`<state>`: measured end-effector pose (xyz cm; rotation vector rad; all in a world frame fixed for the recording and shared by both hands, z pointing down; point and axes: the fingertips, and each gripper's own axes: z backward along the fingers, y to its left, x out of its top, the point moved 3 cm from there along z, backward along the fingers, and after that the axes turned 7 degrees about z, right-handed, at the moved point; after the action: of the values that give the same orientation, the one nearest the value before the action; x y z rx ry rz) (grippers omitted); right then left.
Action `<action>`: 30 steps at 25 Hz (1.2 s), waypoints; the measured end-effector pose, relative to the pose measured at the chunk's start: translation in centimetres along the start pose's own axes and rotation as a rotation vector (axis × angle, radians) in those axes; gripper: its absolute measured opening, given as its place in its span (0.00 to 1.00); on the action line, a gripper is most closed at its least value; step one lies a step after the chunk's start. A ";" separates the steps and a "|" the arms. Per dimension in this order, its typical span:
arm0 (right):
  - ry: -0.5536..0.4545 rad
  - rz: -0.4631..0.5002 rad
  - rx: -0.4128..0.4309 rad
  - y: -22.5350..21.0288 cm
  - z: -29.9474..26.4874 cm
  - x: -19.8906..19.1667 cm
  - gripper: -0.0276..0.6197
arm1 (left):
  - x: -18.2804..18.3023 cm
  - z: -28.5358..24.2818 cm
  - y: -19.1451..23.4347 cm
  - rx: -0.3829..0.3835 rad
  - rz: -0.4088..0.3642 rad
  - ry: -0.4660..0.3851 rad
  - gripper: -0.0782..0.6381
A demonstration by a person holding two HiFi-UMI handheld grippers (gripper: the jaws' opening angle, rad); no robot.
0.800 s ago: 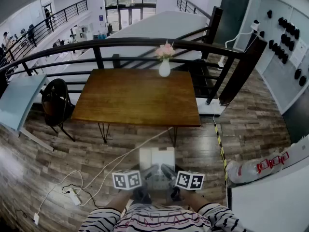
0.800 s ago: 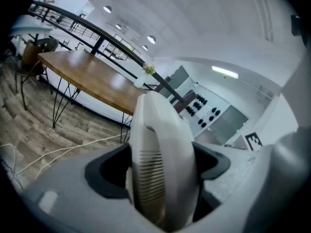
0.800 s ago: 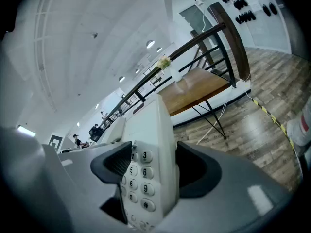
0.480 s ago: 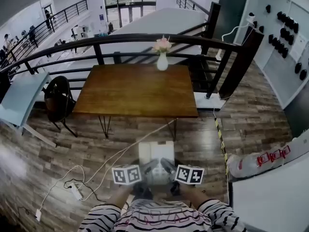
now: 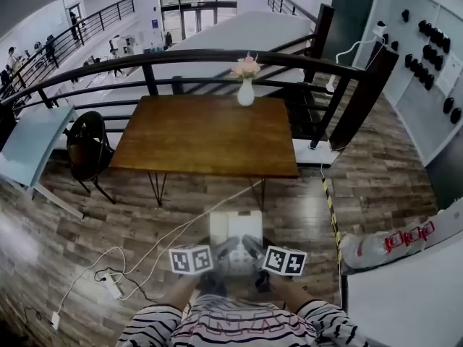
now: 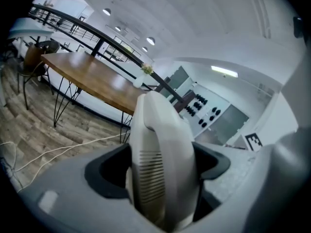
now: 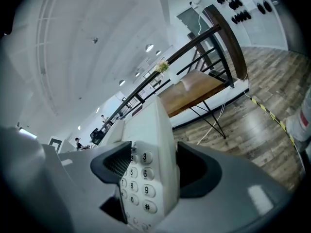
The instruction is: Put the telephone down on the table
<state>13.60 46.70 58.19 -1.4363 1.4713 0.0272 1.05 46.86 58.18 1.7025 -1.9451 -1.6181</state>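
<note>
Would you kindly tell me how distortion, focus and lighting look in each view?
Head view: fisheye bows the railing and darkens the corners; the table is sharp. Left gripper view: the telephone fills the middle, slightly soft, with black vignetted corners. Right gripper view: its keypad digits read clearly; same black corners.

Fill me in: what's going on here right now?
A person is carrying a white telephone with both tools. The left tool is clamped on the handset side and the right tool on the keypad side. The telephone is held in the air, close to the person's body. The wooden table stands ahead across a stretch of floor, with a vase of flowers at its far edge. The telephone is not yet set down.
</note>
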 end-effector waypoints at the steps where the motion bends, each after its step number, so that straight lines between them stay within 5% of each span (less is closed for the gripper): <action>1: -0.001 -0.005 -0.006 0.1 -0.8 0.4 0.49 | 0.8 -0.3 0.4 -0.009 0.004 0.005 0.66; 15: -0.067 -0.045 -0.051 2.5 -13.8 9.6 0.49 | 16.0 -4.2 7.1 -0.046 -0.038 0.060 0.66; 30: -0.052 -0.050 -0.050 -1.3 -21.4 17.7 0.49 | 24.6 -11.8 9.5 -0.028 -0.021 0.060 0.66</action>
<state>5.77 20.01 57.51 -1.5018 1.4011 0.0702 -6.78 18.99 57.12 1.7456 -1.8752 -1.5747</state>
